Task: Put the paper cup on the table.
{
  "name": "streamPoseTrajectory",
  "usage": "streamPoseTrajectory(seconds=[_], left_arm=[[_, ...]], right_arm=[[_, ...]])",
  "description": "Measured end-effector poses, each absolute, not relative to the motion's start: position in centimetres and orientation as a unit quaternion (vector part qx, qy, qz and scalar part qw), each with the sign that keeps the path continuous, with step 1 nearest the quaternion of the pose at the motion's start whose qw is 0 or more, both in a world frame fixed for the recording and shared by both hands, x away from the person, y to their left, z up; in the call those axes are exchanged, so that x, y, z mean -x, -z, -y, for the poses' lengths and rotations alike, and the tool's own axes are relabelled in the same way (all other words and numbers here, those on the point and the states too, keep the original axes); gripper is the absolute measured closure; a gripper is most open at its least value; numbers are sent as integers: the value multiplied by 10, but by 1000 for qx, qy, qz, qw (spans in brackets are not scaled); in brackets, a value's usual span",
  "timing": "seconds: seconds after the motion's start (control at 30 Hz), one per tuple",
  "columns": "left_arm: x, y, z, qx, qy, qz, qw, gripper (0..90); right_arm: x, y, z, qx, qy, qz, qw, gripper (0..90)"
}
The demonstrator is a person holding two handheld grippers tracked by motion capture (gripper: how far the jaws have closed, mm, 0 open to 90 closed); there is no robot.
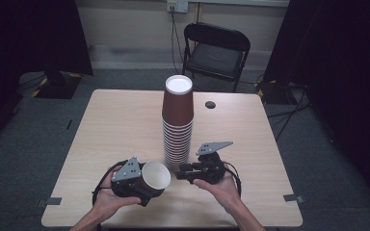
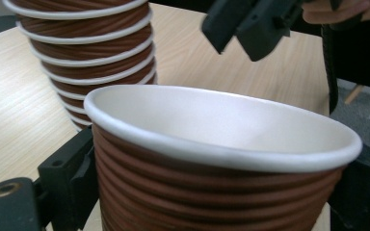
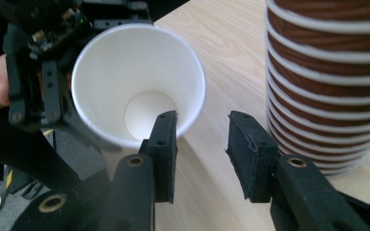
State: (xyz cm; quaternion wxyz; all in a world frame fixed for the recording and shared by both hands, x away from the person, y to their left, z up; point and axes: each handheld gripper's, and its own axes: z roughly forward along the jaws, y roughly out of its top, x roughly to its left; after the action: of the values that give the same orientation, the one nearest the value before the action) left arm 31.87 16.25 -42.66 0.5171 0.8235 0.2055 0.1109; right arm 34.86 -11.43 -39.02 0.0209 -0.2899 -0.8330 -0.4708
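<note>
High view: the left tool [image 1: 142, 185] is clamped on a single paper cup [image 1: 155, 176], held tilted with its mouth toward the right tool [image 1: 185, 172], just beside the cup stack [image 1: 178, 120] on the worktop [image 1: 115, 125]. Right tool jaws stand apart, empty. Probable step: cup separated; next move likely a handover or placement, requiring aligned jaws
</note>
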Motion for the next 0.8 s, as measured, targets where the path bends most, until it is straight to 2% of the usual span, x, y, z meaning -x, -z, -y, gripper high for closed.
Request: streamPoseTrajectory(seconds=[0.4,0.67,0.8], left_arm=[[-334,424,-179,-788,-126,-260,543,88],[-339,420,-190,-779,-167,-275,538,87],[-345,420,-199,-763,-183,-299,543,86]], right_arm=[[-351,398,142,323,471,821,-8,521],[-350,400,159,344,485,804,-31,487],[-350,407,169,354,468,809,-37,438]])
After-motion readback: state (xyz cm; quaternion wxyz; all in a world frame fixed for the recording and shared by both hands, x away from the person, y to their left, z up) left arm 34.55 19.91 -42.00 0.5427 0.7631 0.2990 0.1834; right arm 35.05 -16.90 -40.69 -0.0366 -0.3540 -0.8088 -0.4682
